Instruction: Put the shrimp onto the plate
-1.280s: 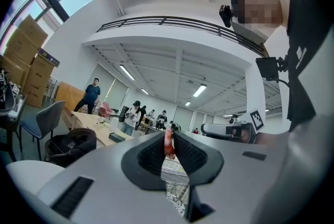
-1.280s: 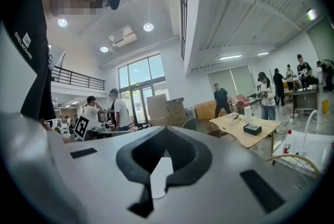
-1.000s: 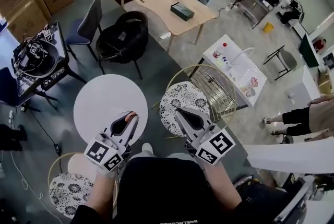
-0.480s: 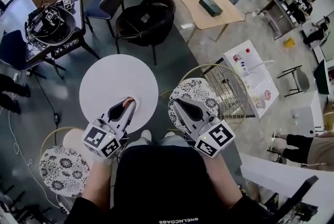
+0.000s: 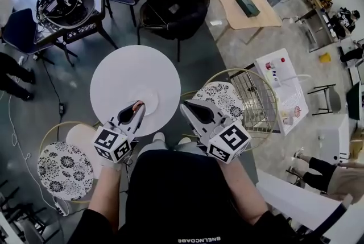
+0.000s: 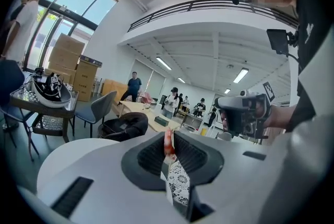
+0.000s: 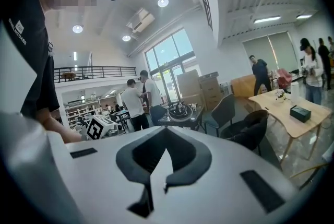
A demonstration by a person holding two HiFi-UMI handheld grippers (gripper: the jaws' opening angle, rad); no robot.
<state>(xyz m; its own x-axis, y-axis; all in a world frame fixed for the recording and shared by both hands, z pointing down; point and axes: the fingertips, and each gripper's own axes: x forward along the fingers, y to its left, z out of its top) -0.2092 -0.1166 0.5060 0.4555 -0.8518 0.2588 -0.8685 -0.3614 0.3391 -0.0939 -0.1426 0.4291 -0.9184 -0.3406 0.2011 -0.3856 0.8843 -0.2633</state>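
Since the small pink-red shrimp (image 6: 168, 140) sits pinched between the dark pads of my left gripper (image 5: 136, 110), standing upright at the very tips with its top end poking above them, the thing that matters is where the flat white round plate (image 5: 147, 92) lies from those tips. In the head view the plate rests near the middle of the round white table (image 5: 116, 72), just ahead of the left gripper and a touch to its right, so the shrimp (image 5: 137, 104) hangs near the plate's near rim, though I cannot tell whether it is past it. My right gripper (image 5: 186, 107) has its jaws pressed together on nothing and sits off the table's right edge, above a floral-patterned round stool (image 5: 223, 95), farther from the plate. I judge a short push forward with the left hand should centre the shrimp before I let go.
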